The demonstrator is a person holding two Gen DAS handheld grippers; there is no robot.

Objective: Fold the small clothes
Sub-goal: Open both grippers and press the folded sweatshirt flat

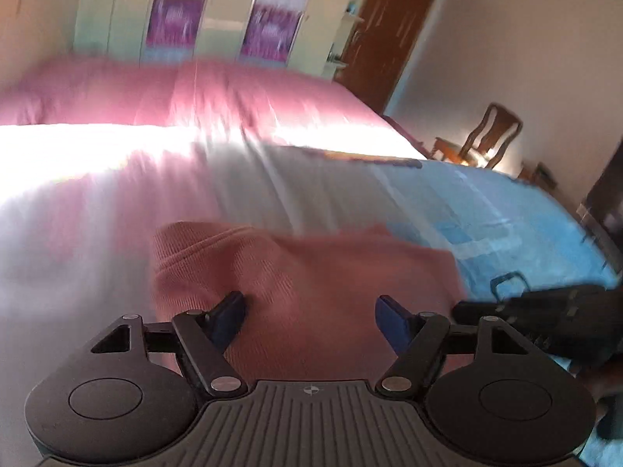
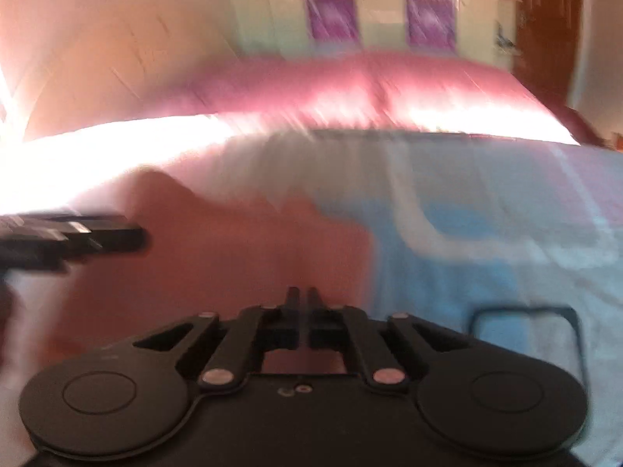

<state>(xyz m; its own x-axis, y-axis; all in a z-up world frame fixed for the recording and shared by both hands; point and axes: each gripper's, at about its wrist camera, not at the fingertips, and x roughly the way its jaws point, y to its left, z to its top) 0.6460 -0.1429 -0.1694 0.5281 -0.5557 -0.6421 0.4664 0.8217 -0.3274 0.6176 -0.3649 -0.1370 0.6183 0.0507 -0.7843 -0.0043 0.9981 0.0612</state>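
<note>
A small salmon-pink knit garment (image 1: 296, 272) lies on the bed, right in front of both grippers; it also shows in the right wrist view (image 2: 218, 257). My left gripper (image 1: 309, 317) is open, its blue-padded fingers spread just over the garment's near part, holding nothing. My right gripper (image 2: 303, 295) is shut, its fingertips against the garment's near edge; whether cloth is pinched between them is hidden. The right gripper shows at the right edge of the left wrist view (image 1: 545, 311); the left gripper shows at the left of the right wrist view (image 2: 74, 237). Both views are motion-blurred.
The bed has a white and light-blue patterned cover (image 1: 486, 210) and pink pillows (image 1: 175, 89) at the head. A wardrobe (image 1: 218, 7) stands behind. A wooden door (image 1: 389, 31) and a wooden chair (image 1: 483, 140) are to the right.
</note>
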